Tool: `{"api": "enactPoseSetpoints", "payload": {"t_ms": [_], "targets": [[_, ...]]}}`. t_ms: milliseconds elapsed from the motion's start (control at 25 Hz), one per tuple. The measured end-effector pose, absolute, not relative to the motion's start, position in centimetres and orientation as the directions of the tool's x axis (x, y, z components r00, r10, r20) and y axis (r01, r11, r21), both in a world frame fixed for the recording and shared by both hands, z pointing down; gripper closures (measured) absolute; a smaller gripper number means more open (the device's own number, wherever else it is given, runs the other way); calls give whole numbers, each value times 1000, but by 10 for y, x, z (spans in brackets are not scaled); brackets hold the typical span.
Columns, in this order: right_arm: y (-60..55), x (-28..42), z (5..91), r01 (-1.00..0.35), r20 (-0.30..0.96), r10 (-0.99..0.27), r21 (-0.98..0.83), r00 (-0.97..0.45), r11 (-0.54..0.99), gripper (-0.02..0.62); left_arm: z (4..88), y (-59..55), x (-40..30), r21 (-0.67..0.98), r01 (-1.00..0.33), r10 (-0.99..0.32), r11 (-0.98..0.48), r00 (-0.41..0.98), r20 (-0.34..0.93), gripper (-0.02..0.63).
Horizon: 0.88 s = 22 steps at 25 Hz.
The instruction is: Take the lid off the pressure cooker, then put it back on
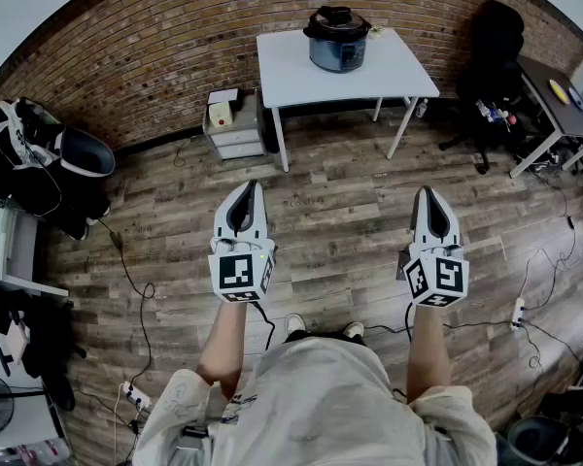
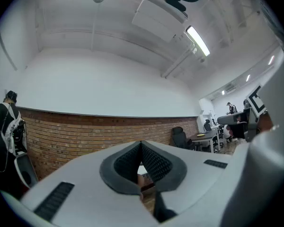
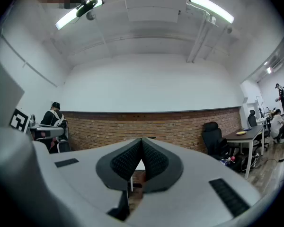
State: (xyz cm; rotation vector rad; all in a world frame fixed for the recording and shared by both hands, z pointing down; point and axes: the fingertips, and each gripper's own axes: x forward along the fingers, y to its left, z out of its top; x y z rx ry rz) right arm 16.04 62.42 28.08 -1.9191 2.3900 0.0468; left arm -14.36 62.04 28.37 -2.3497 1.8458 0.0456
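Against the red brick wall, on a wood-plank floor, a white rectangular table bears the grey-blue round pressure cooker, black lid on. The left gripper and right gripper, jaws together and empty, hang well apart from it.

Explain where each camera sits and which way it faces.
Head view: on the person's head, looking steeply down; shows forearms, shoes, left gripper, right gripper, pressure cooker on the table.
Left gripper view: on that gripper, looking roughly level along its shut jaws toward the brick wall.
Right gripper view: likewise on the right gripper, jaws shut.
Shared: both gripper views show the brick wall and black chair.
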Motion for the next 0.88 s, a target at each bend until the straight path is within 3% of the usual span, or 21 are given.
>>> {"api": "enactPoseSetpoints", "payload": {"t_ms": [720,760,880], "targets": [[624,112,303,-969,-66,-970,-65,-235,239,579,301,614,-164,-74,-958,-953,-275,282,-107,589],[623,109,302,-968,-71,-969,-67,-237,242,555,302,614,-166,-73,-956,-951,-283,290,-105,586],[621,101,301,-967,-85,-968,-70,-238,244,437,306,611,-172,-68,-949,-945,-307,313,-93,474]]}}
